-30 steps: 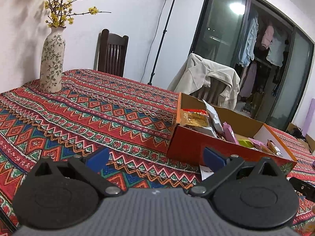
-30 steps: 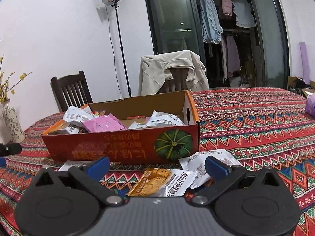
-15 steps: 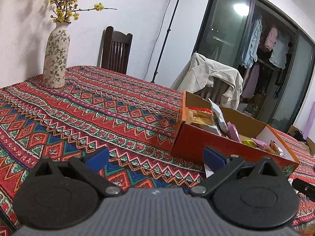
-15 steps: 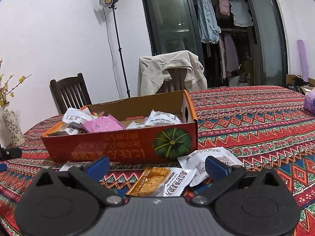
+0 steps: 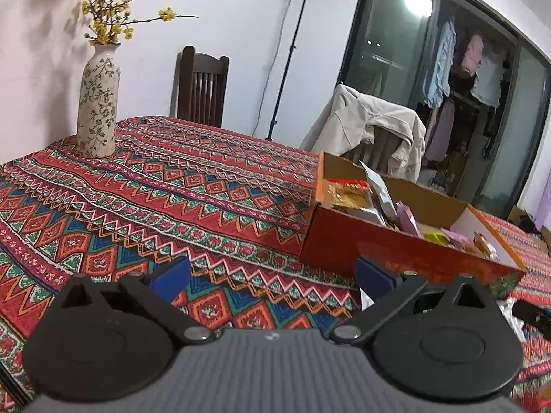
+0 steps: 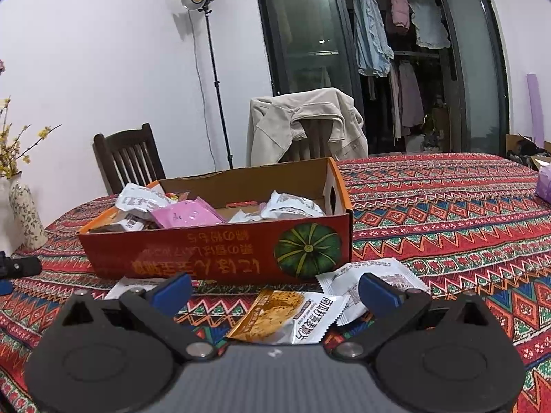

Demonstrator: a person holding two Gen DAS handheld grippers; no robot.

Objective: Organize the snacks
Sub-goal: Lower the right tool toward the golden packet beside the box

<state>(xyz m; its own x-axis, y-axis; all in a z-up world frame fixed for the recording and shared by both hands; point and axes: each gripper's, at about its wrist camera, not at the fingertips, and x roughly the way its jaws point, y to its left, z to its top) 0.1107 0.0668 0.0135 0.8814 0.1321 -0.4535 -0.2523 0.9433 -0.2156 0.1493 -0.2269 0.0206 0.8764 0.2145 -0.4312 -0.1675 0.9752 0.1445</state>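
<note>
Hovering level above the tablecloth (image 5: 193, 186), both grippers' jaws gape empty.

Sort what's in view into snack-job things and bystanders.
Job: cardboard box holding packets, orange snack packet, white packet, both on the tablecloth.
Bystanders: vase, dark chair, jacket, light stand.

Red zigzag tablecloth (image 6: 447, 213); orange box (image 6: 213, 247) (green pumpkin, perhaps).
</note>
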